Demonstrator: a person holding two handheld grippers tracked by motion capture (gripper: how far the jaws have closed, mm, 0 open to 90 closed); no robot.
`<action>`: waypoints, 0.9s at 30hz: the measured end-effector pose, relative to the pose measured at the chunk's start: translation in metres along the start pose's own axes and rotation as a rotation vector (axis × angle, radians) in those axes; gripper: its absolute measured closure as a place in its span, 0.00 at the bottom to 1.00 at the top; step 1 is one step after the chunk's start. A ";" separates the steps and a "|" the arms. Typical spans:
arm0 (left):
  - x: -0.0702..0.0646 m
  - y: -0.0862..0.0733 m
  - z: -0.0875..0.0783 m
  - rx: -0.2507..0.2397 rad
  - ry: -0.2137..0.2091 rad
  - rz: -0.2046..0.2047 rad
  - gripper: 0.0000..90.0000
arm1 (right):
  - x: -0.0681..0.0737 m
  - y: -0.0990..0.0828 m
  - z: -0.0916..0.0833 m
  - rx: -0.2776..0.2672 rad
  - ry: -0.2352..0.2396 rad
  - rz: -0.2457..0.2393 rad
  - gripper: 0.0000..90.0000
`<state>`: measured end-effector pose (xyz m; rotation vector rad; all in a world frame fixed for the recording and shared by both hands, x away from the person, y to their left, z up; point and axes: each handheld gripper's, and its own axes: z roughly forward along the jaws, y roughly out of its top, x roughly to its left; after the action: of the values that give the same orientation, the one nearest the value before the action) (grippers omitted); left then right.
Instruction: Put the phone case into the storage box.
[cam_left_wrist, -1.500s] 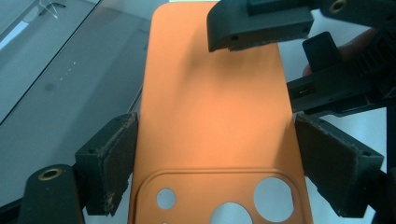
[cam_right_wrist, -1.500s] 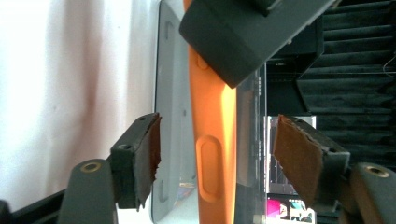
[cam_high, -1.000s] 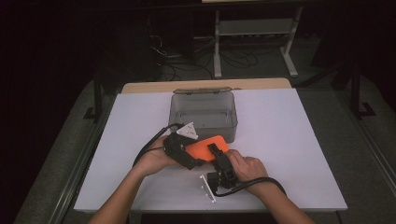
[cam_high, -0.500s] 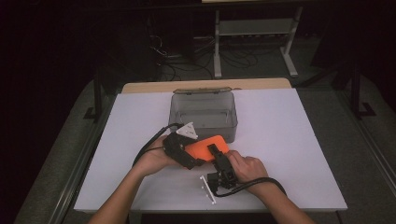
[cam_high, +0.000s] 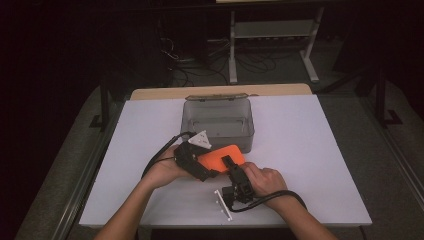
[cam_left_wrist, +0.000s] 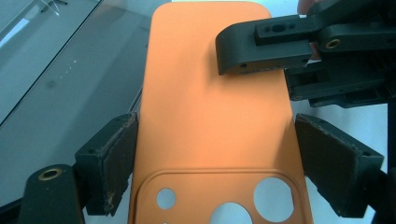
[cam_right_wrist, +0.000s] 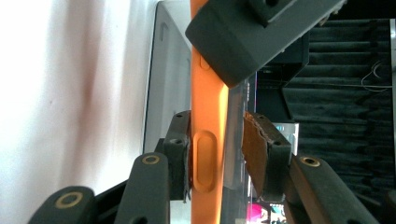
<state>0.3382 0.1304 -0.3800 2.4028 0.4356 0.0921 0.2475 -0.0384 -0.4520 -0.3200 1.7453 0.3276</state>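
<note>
An orange phone case (cam_high: 220, 157) is held just above the white table in front of the grey box. My left gripper (cam_left_wrist: 215, 163) is shut on it across its width near the camera cut-outs, a pad on each long edge. My right gripper (cam_right_wrist: 215, 154) straddles one long edge of the case (cam_right_wrist: 208, 116) from the person's side. Its jaws have just been closing. One pad touches the case and the other stands a small gap off. In the high view the left gripper (cam_high: 207, 162) and the right gripper (cam_high: 231, 162) meet at the case.
A translucent grey box (cam_high: 218, 120) stands open just behind the case, its lid (cam_high: 216, 98) tipped back. The white table top (cam_high: 310, 150) stretches wide to both sides. Beyond the table's far edge there are dark floor, cables and a metal stand (cam_high: 272, 30).
</note>
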 end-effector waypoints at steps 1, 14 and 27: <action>0.000 0.000 0.000 0.000 -0.001 0.000 0.18 | 0.000 0.000 0.000 -0.001 0.000 -0.003 0.69; 0.000 0.000 -0.001 0.002 -0.001 0.000 0.18 | 0.003 0.000 -0.001 -0.005 -0.017 -0.021 0.74; 0.000 0.000 -0.002 0.003 0.001 0.000 0.18 | 0.006 0.000 -0.002 -0.019 -0.028 -0.032 0.82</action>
<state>0.3382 0.1317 -0.3787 2.4058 0.4363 0.0934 0.2447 -0.0389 -0.4575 -0.3546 1.7093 0.3243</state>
